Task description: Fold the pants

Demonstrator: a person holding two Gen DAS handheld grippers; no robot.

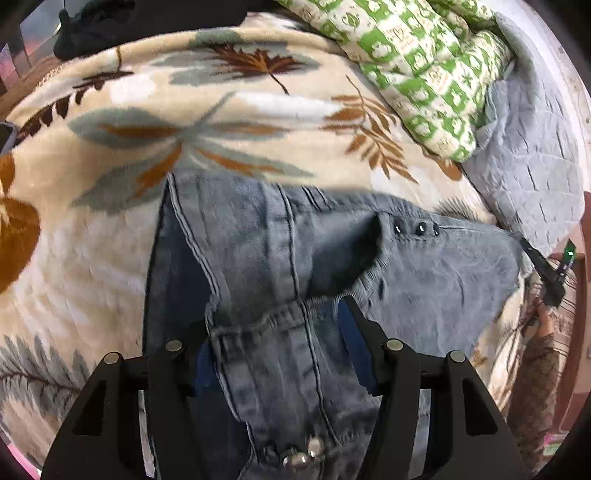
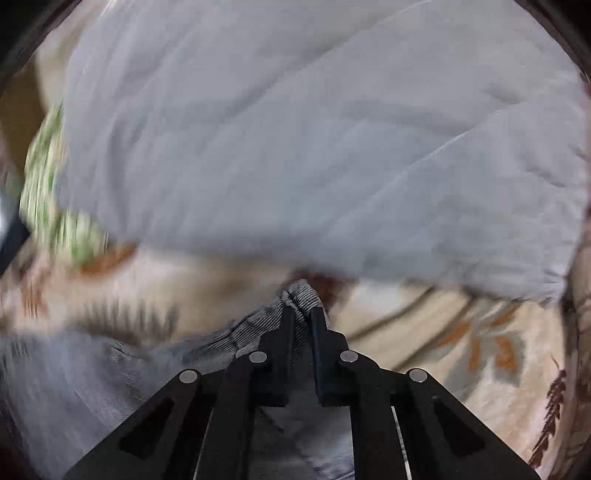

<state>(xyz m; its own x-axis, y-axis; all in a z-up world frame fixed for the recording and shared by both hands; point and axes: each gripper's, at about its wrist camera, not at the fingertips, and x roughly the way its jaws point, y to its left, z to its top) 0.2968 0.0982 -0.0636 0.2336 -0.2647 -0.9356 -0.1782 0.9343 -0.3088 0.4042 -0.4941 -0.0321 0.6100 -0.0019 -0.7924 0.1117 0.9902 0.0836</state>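
Grey-blue jeans (image 1: 258,240) lie on a cream blanket with a leaf pattern (image 1: 221,110). My left gripper (image 1: 277,310) points down over the waistband end, near the metal buttons (image 1: 299,458). Its jaws stand wide apart, and loose denim lies between them and covers the left fingertip. In the right wrist view my right gripper (image 2: 301,310) is shut on a bunched edge of the jeans (image 2: 299,291), with more denim (image 2: 74,369) trailing off to the left. The left wrist view shows that gripper (image 1: 532,254) at the jeans' far right corner, with a hand (image 1: 543,317) behind it.
A green and white patterned quilt (image 1: 424,74) is heaped at the back right. A pale grey quilted cover (image 1: 535,147) lies beside it and fills most of the right wrist view (image 2: 295,147). A dark object (image 1: 110,26) sits at the blanket's far left edge.
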